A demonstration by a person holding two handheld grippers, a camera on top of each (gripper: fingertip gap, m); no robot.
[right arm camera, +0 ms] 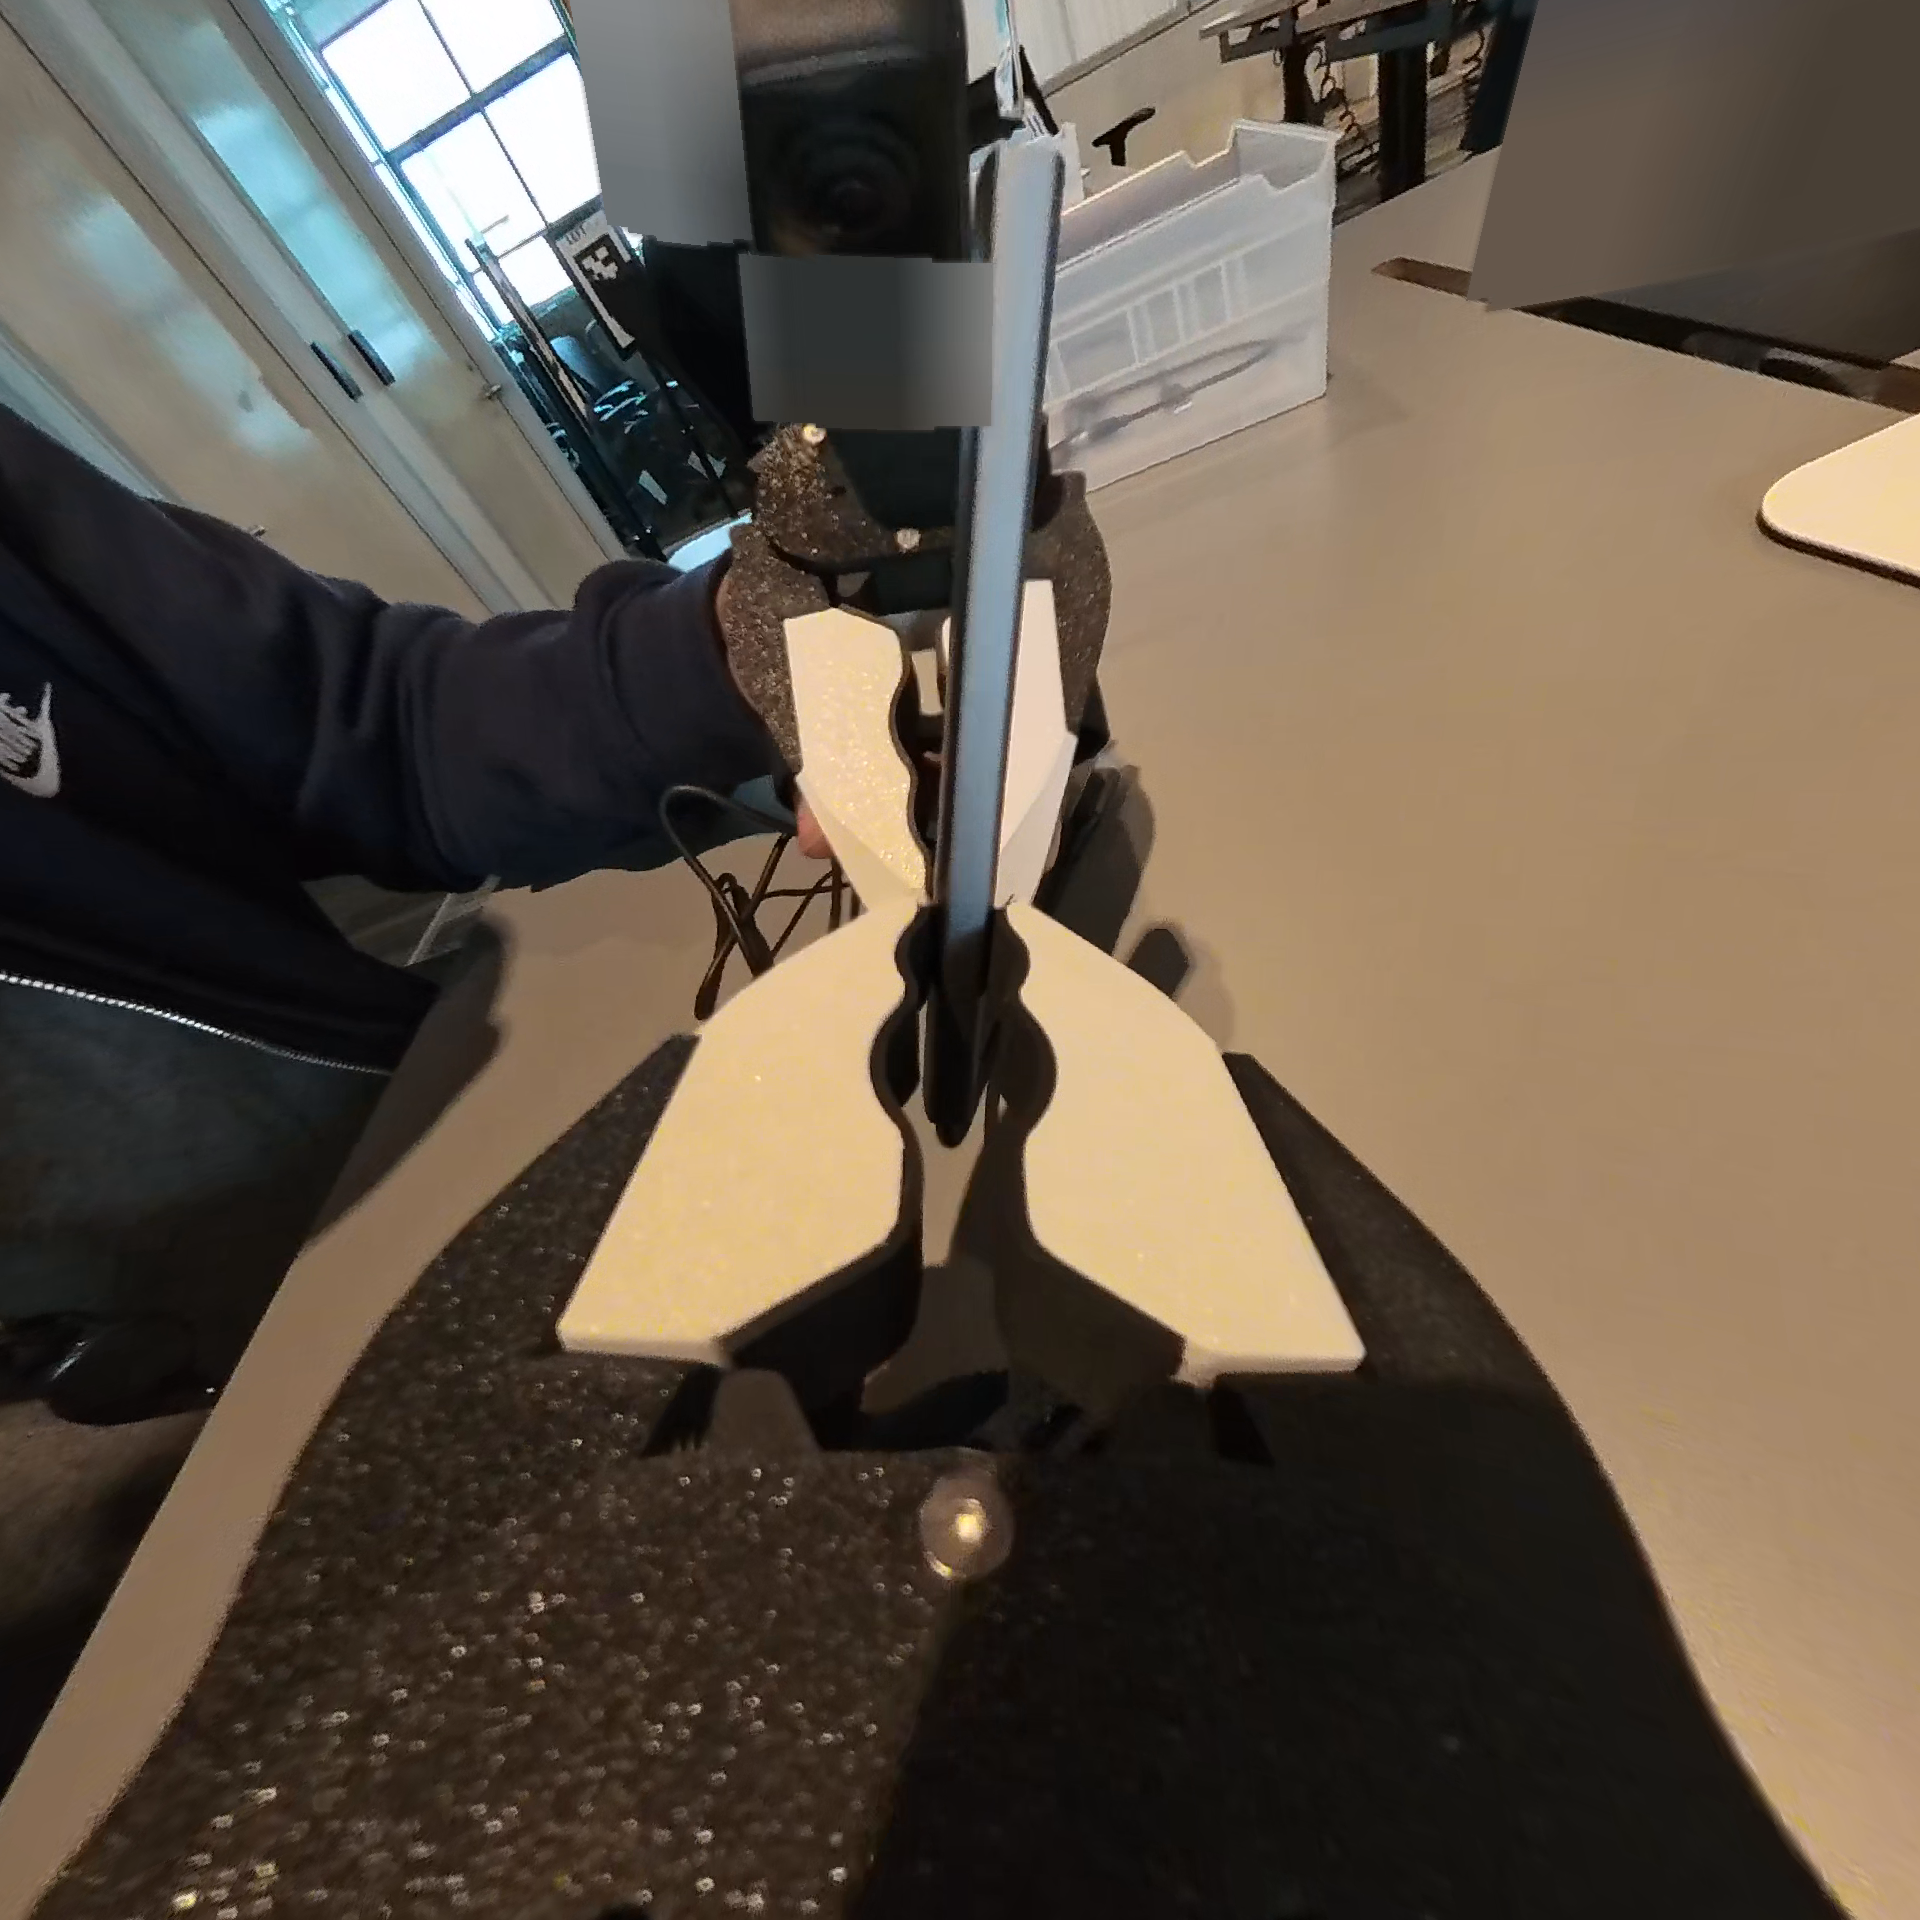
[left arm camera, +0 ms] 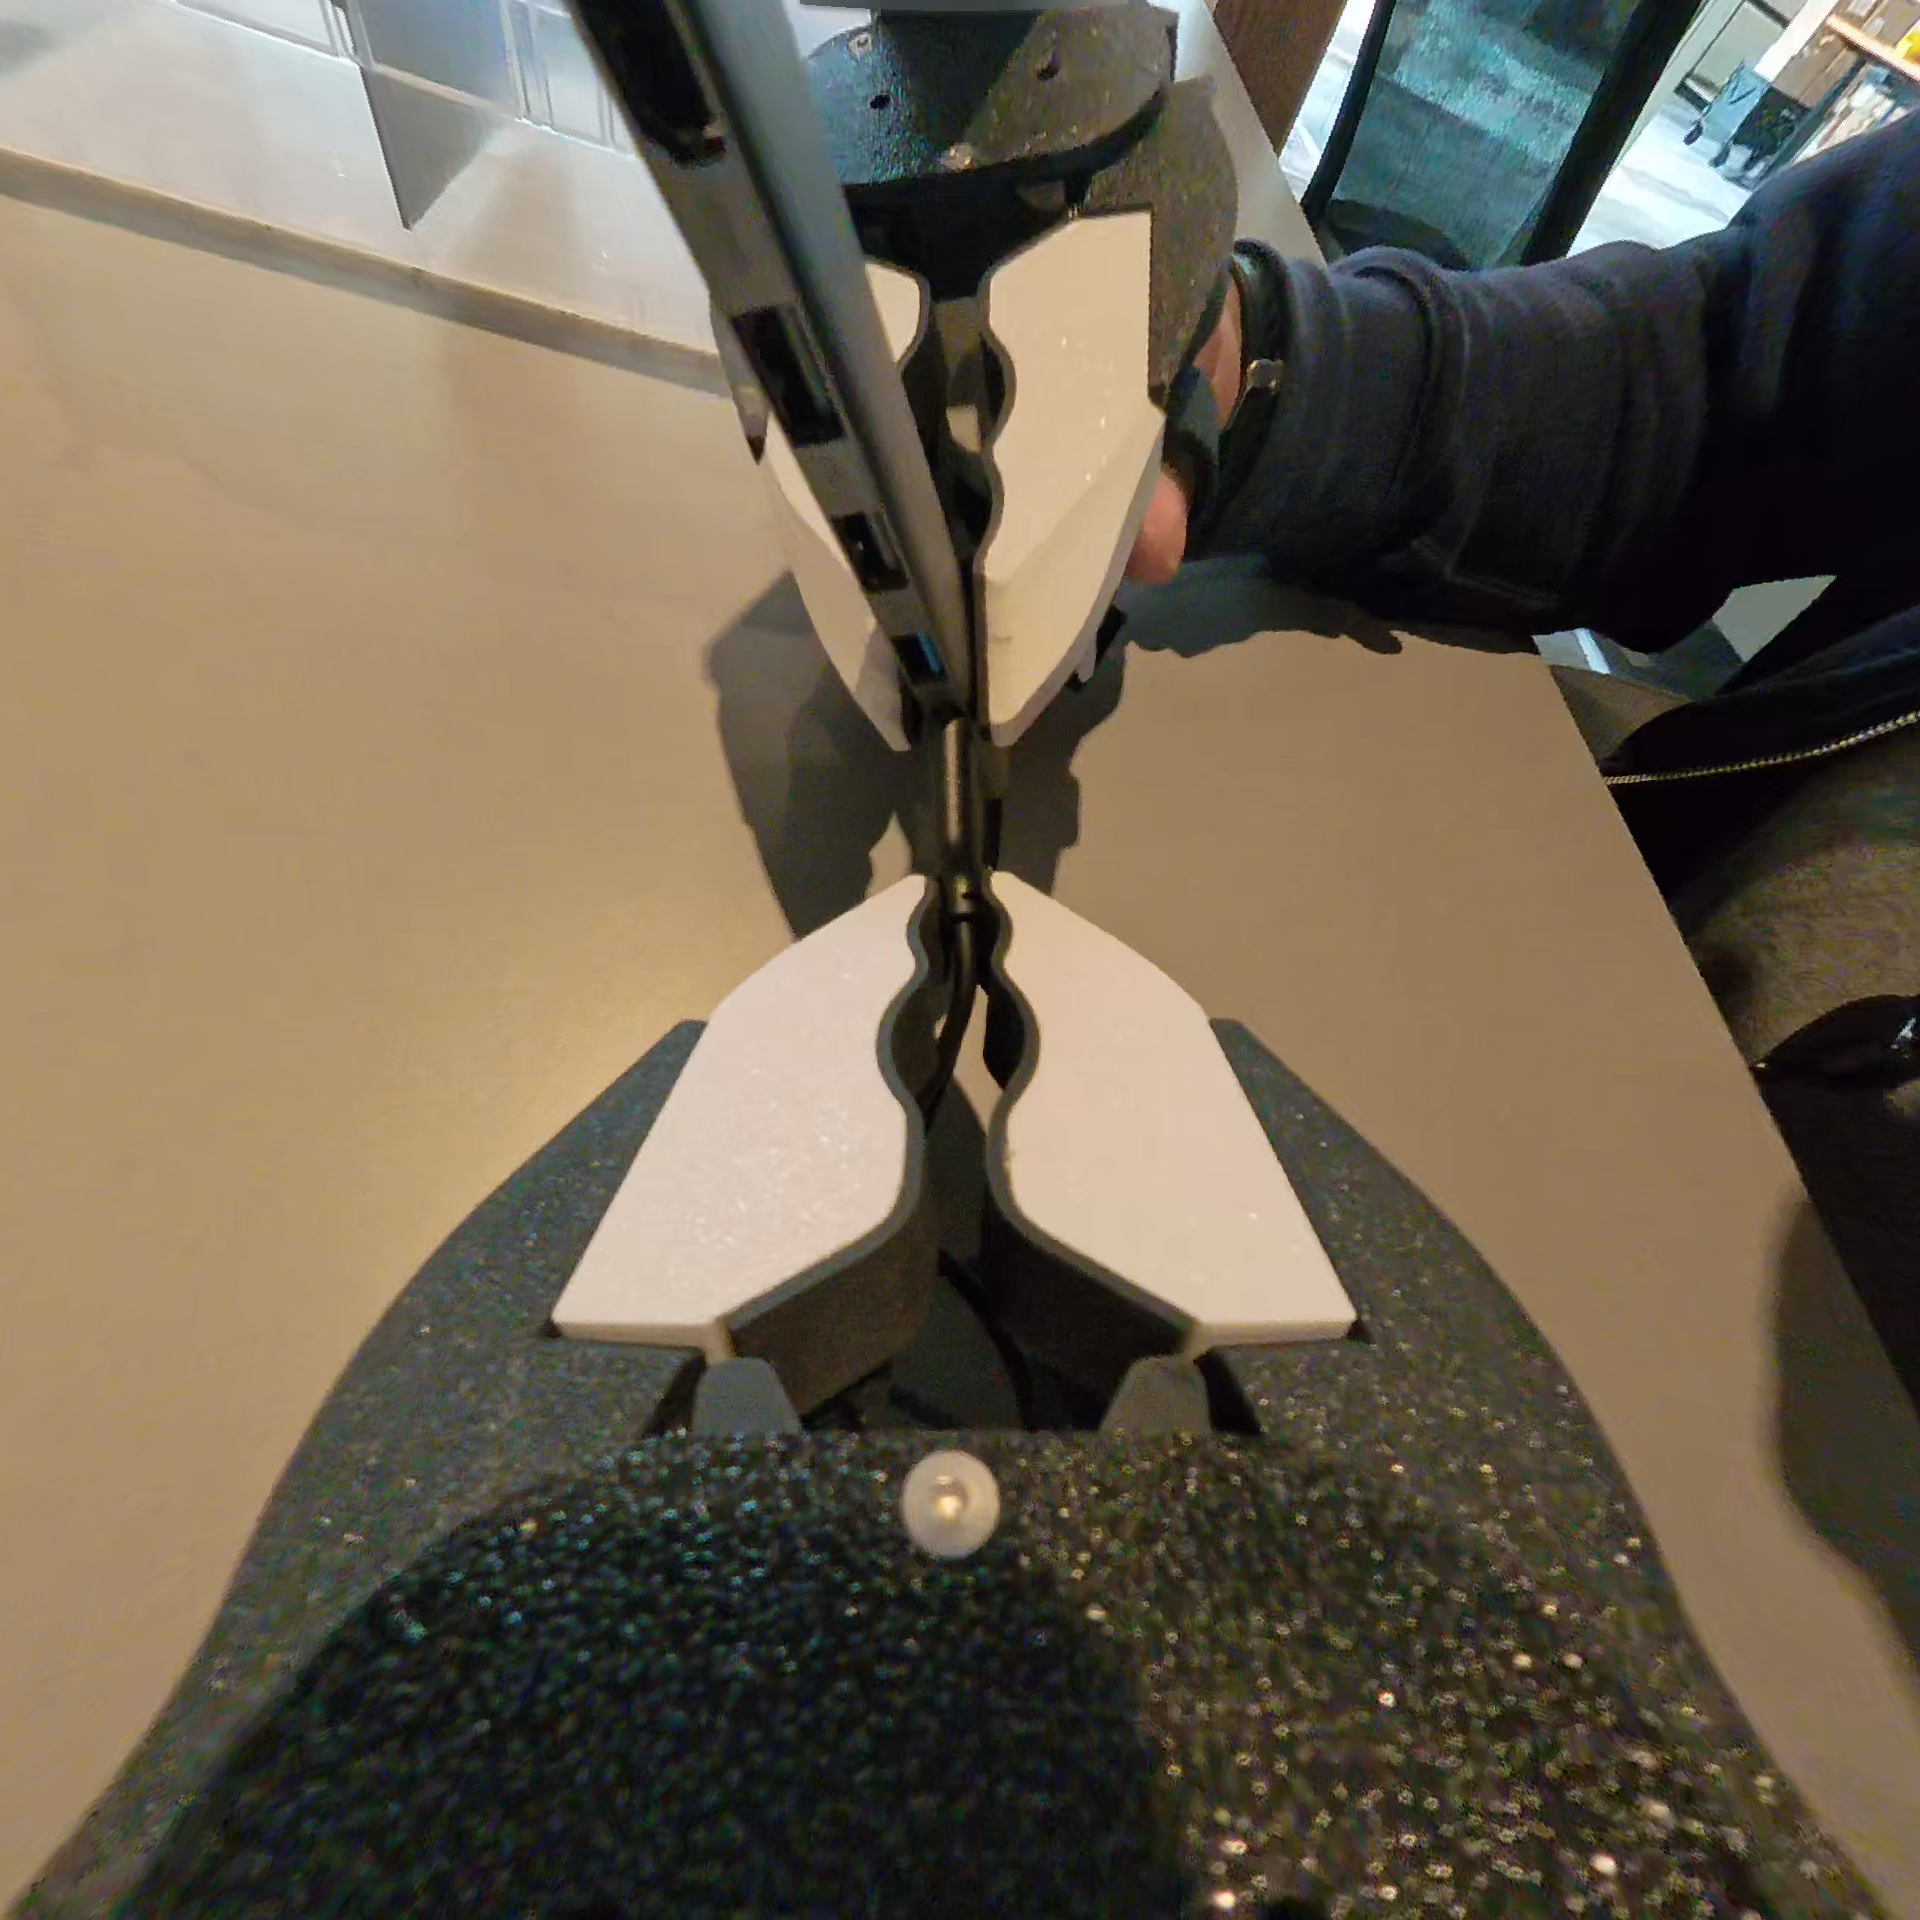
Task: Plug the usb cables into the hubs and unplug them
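Observation:
My left gripper (left arm camera: 961, 883) is shut on a black USB cable (left arm camera: 951, 997), just behind its plug (left arm camera: 961, 790). The plug points at the near end of a slim grey hub (left arm camera: 790, 395) with several side ports. I cannot tell whether the plug is seated. My right gripper (right arm camera: 961, 925) is shut on the hub's (right arm camera: 1003, 520) lower end, and the hub stands edge-on and upward. The two grippers face each other tip to tip above the table; the right gripper (left arm camera: 951, 707) shows in the left wrist view. The left gripper's fingers (right arm camera: 852, 748) show behind the hub. Slack cable (right arm camera: 727, 914) hangs to the left.
The beige table (left arm camera: 312, 727) spreads left; its edge (left arm camera: 1662, 935) runs down the right by the person's dark sleeve (left arm camera: 1507, 416). A clear plastic bin (right arm camera: 1195, 312) stands at the back. A white rounded board (right arm camera: 1849, 499) lies at the right. A clear stand (left arm camera: 436, 135) sits far left. Only a small space, under 4 cm, lies between the two pairs of fingers.

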